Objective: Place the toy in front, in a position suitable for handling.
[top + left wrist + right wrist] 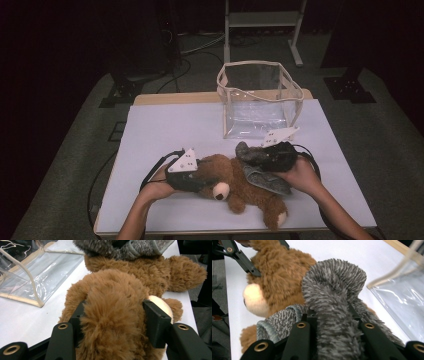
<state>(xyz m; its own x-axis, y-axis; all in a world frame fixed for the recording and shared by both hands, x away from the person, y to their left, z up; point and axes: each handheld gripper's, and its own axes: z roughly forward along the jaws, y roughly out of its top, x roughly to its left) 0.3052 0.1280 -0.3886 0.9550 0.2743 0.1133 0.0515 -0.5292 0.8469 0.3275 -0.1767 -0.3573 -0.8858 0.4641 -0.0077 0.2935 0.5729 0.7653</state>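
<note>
A brown teddy bear [240, 192] lies on the white table [165, 130], head to the left. My left gripper [201, 178] is shut on the bear's head; in the left gripper view its jaws [113, 312] press into the brown fur [112, 297] from both sides, beside the cream muzzle [160, 305]. A fuzzy grey cloth [265, 177] is draped over the bear's body. My right gripper [254, 157] is shut on a bunched fold of that cloth [334, 290], with the fold rising between its jaws [332, 313]. The bear's head [279, 272] lies just beyond.
A clear plastic bag with cream trim [257, 97] stands open at the back of the table, close behind the bear; it also shows as the bag [32, 277] and the bag [402, 302]. Dark floor and a stand's legs [295, 45] lie beyond.
</note>
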